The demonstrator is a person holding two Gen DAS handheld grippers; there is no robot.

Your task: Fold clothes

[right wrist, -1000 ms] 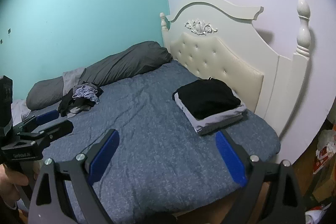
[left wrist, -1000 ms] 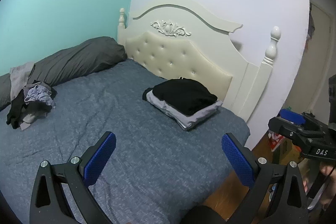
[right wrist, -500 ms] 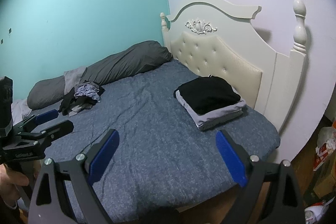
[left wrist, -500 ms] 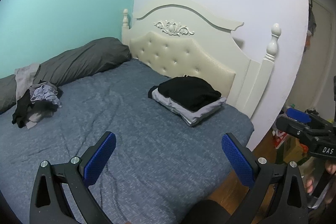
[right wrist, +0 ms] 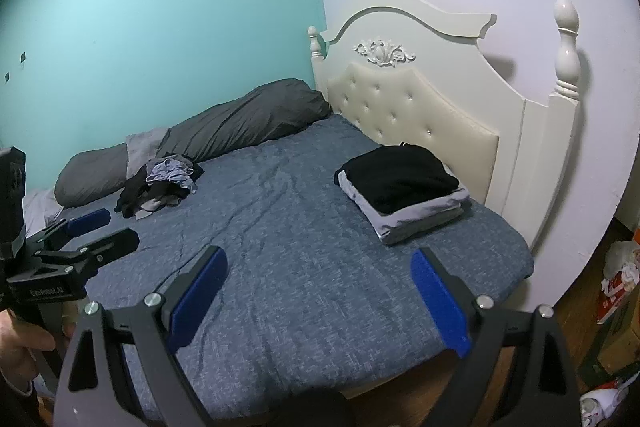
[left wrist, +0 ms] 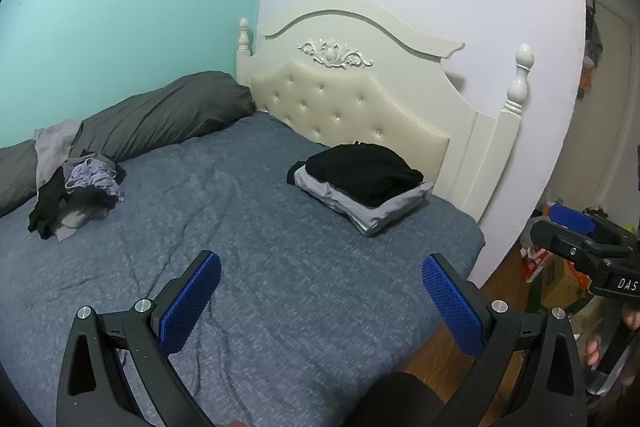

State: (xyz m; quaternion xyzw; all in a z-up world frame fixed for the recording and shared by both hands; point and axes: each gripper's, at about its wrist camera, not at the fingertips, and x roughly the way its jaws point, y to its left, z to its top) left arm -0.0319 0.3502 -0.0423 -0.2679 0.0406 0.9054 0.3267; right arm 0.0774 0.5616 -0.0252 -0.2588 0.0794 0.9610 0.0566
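Observation:
A heap of unfolded clothes (left wrist: 80,191) (right wrist: 160,189), black, grey and lilac, lies at the far left of the blue bed cover (left wrist: 280,267) (right wrist: 300,247). A folded stack (left wrist: 360,183) (right wrist: 404,193), black garment over grey ones, rests by the headboard. My left gripper (left wrist: 320,269) hangs open over the near part of the bed, holding nothing. My right gripper (right wrist: 318,263) is open too and holds nothing. Each gripper also shows at the edge of the other's view: the right gripper (left wrist: 580,239), the left gripper (right wrist: 92,231).
A long dark grey pillow (left wrist: 160,119) (right wrist: 240,127) lies along the teal wall. The cream headboard (left wrist: 352,99) (right wrist: 420,99) stands at the back. Boxes and clutter (right wrist: 616,287) sit on the wooden floor right of the bed. A hand (right wrist: 20,343) grips the left handle.
Both grippers have drawn back a little from the bed, so the stack and the heap look slightly smaller and farther. Both stay open.

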